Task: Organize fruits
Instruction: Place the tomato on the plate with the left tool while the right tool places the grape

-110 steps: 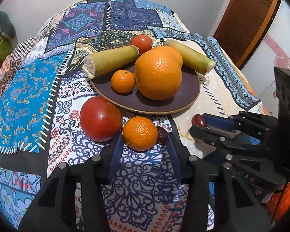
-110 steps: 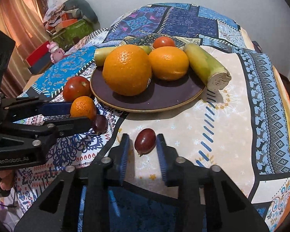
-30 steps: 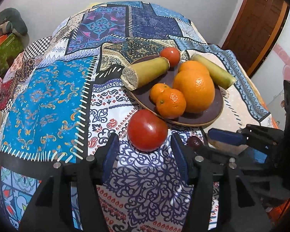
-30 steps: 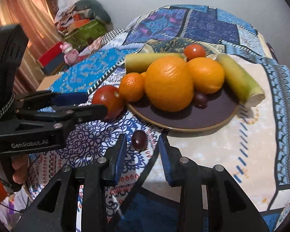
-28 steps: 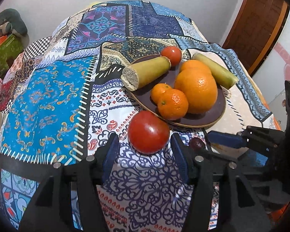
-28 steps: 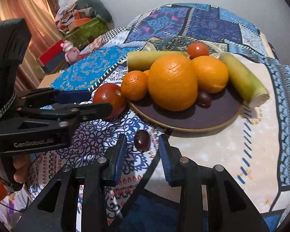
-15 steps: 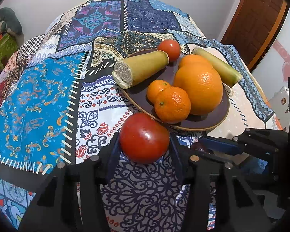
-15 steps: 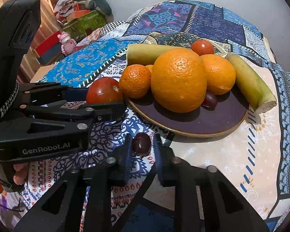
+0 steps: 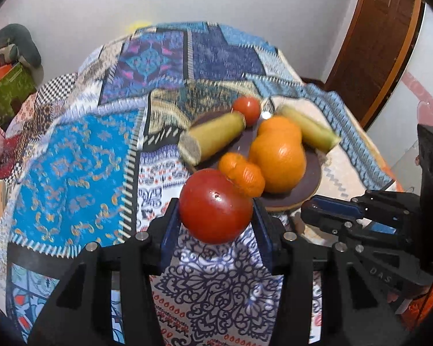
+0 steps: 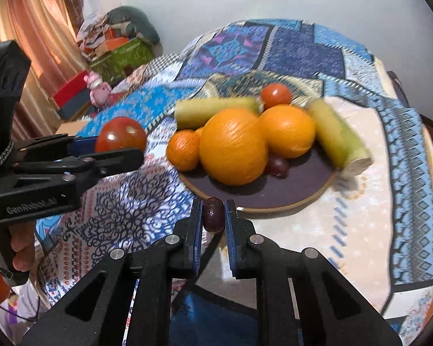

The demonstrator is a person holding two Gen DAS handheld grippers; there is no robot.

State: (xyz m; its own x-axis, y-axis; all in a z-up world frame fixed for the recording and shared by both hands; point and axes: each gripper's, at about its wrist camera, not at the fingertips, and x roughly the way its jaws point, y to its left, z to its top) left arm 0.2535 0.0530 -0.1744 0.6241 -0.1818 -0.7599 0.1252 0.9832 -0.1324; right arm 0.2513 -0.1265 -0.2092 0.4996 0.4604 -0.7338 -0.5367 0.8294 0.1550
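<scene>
Red and glossy, the big tomato sits pinched between the blue pads of the left gripper, held above the patterned cloth just short of the plate. From the other side the same tomato shows lifted clear of the table, with the left gripper clamped on it; white lettering on that gripper's black body reads "GenRobot.AI", slightly blurred.

The right gripper is closed on a small dark grape, squeezed between its blue pads right at the near rim of the plate. In the left view the right gripper pokes in from the right, and the letters "DAS" can be read on its frame.

On the brown plate lie a large orange, a second orange, a mandarin, another dark grape, a small tomato at the back, and two green-yellow cut stalks, one along each side. Beyond the table stands a brown door.
</scene>
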